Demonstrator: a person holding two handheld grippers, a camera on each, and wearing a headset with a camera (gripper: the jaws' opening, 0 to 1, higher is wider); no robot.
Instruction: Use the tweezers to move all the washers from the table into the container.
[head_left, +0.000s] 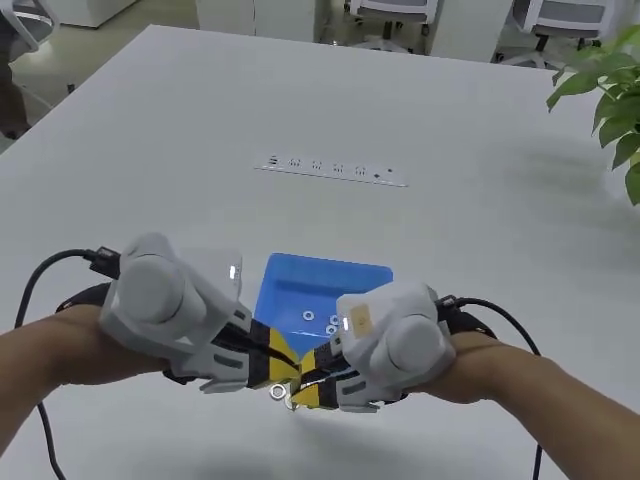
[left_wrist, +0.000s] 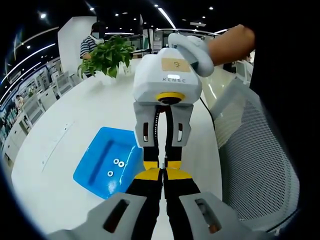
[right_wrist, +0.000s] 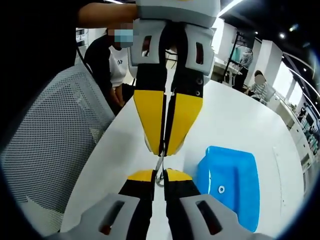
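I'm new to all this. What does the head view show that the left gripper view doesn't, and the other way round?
Head view: the left claw and right claw tip to tip in the person's hands, a loose washer on the table beneath them, and a socket strip farther back.
Left gripper view: a mesh chair back, a person standing behind the plant, and ceiling lights.
Shared: the white table, the blue container with washers inside, the plant, and the right claw.

table (head_left: 480, 140): white | plant (head_left: 612, 95): far right edge | chairs (head_left: 390, 12): beyond far side | ceiling: strip lights (left_wrist: 165, 15)
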